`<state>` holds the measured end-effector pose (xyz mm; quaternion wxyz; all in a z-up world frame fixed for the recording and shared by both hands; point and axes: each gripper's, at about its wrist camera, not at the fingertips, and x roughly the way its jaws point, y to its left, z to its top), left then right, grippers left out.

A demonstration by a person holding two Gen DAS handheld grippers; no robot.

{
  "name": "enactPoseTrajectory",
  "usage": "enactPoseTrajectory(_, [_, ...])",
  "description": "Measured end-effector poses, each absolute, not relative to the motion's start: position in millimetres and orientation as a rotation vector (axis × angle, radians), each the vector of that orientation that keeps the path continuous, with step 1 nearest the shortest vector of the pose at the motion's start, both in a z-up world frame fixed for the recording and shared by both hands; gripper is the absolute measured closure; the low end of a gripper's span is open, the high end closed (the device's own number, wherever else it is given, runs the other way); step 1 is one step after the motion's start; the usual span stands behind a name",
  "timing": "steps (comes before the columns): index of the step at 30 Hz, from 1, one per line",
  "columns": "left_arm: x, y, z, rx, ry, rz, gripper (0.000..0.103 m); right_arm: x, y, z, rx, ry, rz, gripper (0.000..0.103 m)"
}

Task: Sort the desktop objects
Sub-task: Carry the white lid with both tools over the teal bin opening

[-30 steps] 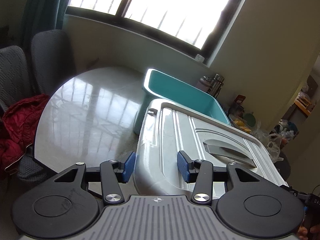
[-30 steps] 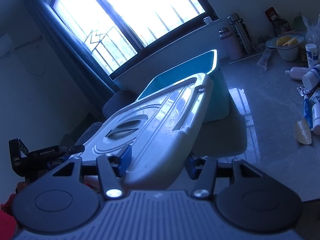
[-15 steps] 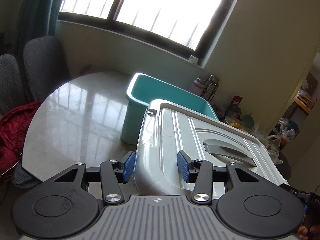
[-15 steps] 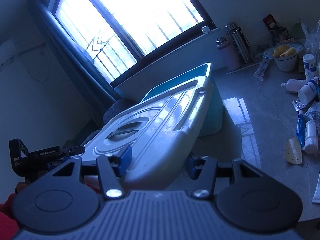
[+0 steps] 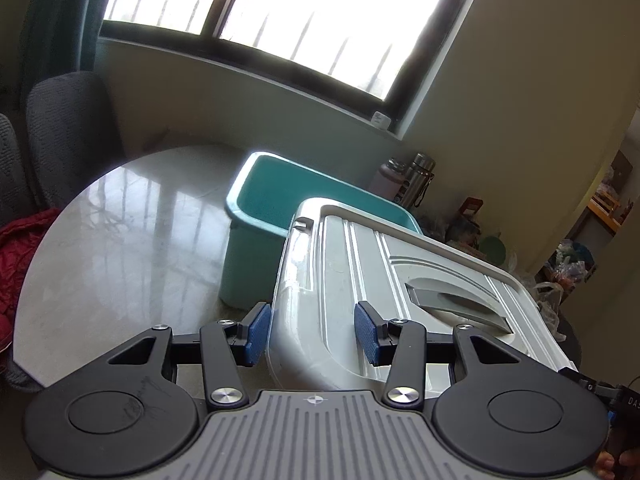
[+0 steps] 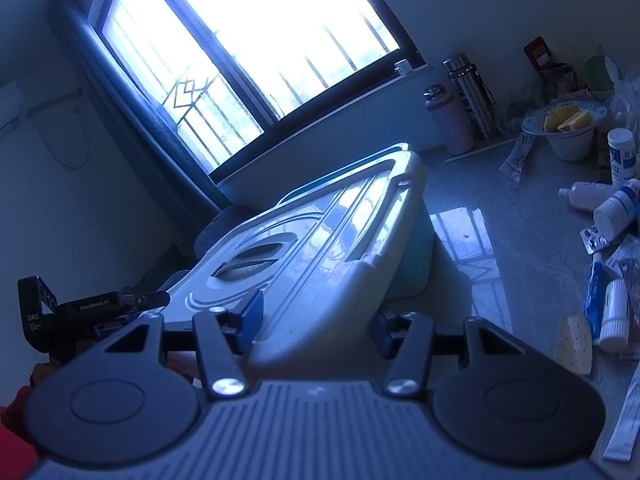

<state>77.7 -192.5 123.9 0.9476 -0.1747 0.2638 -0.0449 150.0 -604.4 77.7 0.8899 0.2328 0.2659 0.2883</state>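
Left wrist | both grippers' fingers (image 5: 256,334) pinch white lid (image 5: 360,280) | teal bin (image 5: 276,200) interior hidden

Lid (image 5: 384,292) before bin (image 5: 256,216), on table (image 5: 132,216); bottles (image 6: 608,204) to rt.
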Motion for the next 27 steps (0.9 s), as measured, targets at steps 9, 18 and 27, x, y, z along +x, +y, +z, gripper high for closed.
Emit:
enactPoseTrajectory(9, [126.2, -190.7, 136.4, -0.349, 0.528, -0.08, 0.056, 199.2, -604.3, 82.4, 0.48, 0.543, 0.615, 0.048])
enactPoseTrajectory(18, [174.3, -174.2, 141.3, -0.359, 0.538, -0.042, 0.056, 254.8, -590.2, 80.0, 0.484, 0.567, 0.642, 0.048])
enactPoseTrajectory(27, [226.1, -159.4, 146.8, -0.354, 0.548, -0.022, 0.056, 305.8, -579.1, 75.6, 0.491, 0.593, 0.656, 0.047])
